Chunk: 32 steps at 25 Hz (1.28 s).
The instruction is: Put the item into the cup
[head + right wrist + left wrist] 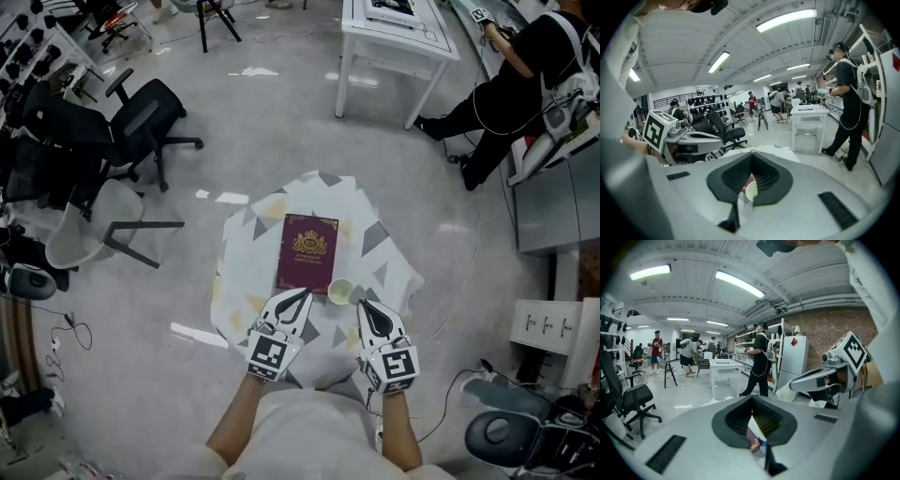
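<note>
A small white cup (pixel 340 292) stands on the cloth-covered table (pixel 251 225), just off the near right corner of a maroon book (pixel 307 251) with a gold crest. My left gripper (pixel 300 294) is shut and empty, its tip at the book's near edge, left of the cup. My right gripper (pixel 367 307) is also shut and empty, just right of and nearer than the cup. In the left gripper view a strip of the book (pixel 754 439) shows through the jaws of the left gripper (pixel 751 399). The cup (pixel 751 190) shows through the jaws of the right gripper (pixel 751 156). I see no small loose item.
Office chairs (pixel 141 117) stand on the floor to the left. A white table (pixel 394 42) is at the far side, and a person in black (pixel 520 75) works at a bench at the far right. A cabinet (pixel 548 328) and cables lie to the right.
</note>
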### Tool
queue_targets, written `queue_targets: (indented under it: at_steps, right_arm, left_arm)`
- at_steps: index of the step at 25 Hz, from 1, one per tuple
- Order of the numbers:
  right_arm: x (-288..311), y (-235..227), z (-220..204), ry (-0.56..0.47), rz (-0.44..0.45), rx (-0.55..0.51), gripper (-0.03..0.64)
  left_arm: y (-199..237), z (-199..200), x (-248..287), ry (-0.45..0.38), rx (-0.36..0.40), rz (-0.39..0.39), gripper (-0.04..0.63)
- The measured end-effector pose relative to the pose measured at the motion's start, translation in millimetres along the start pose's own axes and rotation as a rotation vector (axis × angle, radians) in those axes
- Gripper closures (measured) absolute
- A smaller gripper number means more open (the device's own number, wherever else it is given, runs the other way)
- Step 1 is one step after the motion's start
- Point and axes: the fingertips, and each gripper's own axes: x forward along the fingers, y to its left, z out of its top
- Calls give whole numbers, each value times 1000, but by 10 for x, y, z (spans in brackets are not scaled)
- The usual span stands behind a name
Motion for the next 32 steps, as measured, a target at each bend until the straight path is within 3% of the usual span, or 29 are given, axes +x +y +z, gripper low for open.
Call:
queue_targets:
  at_steps: [32]
  right_arm:
    - [396, -32, -795, 159, 60, 69, 612]
  left_arm:
    - [-225, -800, 429, 151, -44, -93, 581]
